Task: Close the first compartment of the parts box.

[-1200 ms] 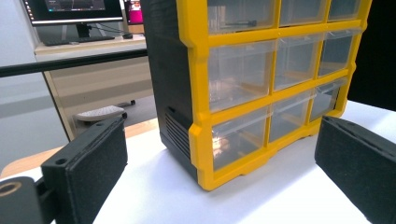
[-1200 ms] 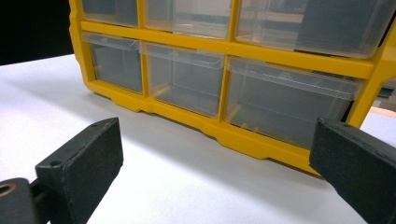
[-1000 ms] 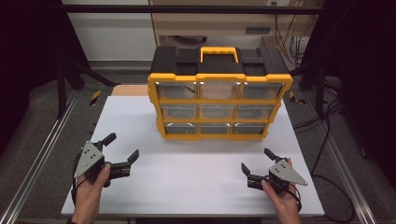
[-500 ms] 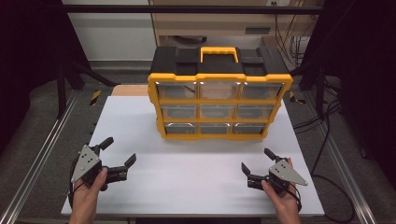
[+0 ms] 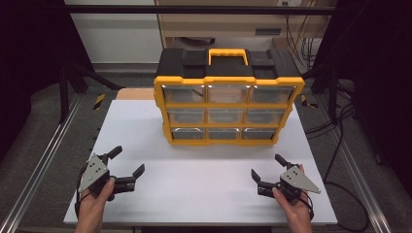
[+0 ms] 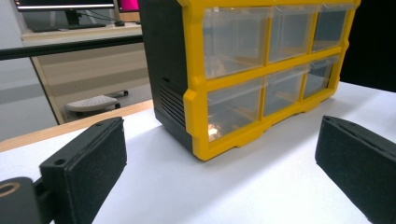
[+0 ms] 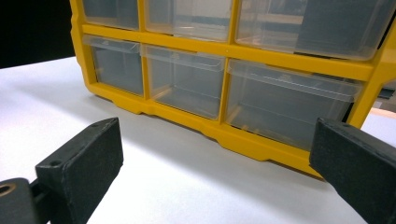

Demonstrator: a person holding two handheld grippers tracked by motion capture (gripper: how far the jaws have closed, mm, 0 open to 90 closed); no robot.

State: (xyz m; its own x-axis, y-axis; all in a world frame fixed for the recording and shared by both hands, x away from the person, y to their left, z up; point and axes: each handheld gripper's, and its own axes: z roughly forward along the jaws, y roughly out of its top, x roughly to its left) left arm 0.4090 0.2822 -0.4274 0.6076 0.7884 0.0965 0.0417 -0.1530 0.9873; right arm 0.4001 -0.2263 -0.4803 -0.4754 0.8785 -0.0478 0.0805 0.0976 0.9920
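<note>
- High view: left gripper (image 5: 127,164) sits at the white table's (image 5: 204,194) near-left corner, jaws spread wide, holding nothing.
- Right gripper (image 5: 267,167) sits near-right, equally spread, empty.
- Yellow-and-black drawer organizer (image 5: 228,109) stands upright at the table's far middle, well apart from both.

Your white table (image 5: 145,126) sits between 2 metal rails (image 5: 43,160) on grey floor (image 5: 29,111). Behind it you face a pale wall (image 5: 116,34) and a wooden cabinet (image 5: 218,24).

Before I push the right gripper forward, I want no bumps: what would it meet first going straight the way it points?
Probably the yellow-framed plastic drawer cabinet: the open right gripper aims at its bottom row of clear drawers, with bare white table between. Depth is hard to judge.
</note>
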